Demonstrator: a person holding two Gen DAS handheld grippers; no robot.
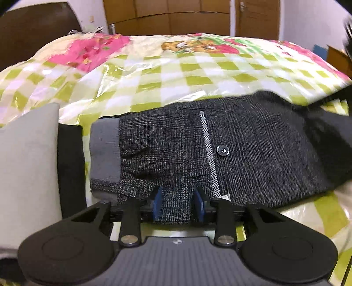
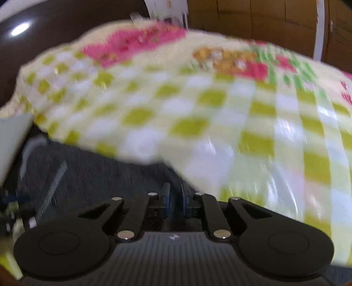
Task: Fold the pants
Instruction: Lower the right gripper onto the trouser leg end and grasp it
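Left gripper (image 1: 178, 203) pinches the dark pants (image 1: 253, 149) near their button (image 1: 222, 151); right gripper (image 2: 175, 201), nearly clenched, may slip off the cloth.

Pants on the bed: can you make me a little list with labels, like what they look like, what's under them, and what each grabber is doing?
Pants: dark grey woven pants with a button, lying across the cover
Under them: shiny green-and-white checked cover with pink patches
Left gripper: blue pads either side of a bunched fold of the pants
Right gripper: jaws nearly together at the pants' edge; picture too blurred to tell if cloth is pinched
Behind: wooden cupboard doors
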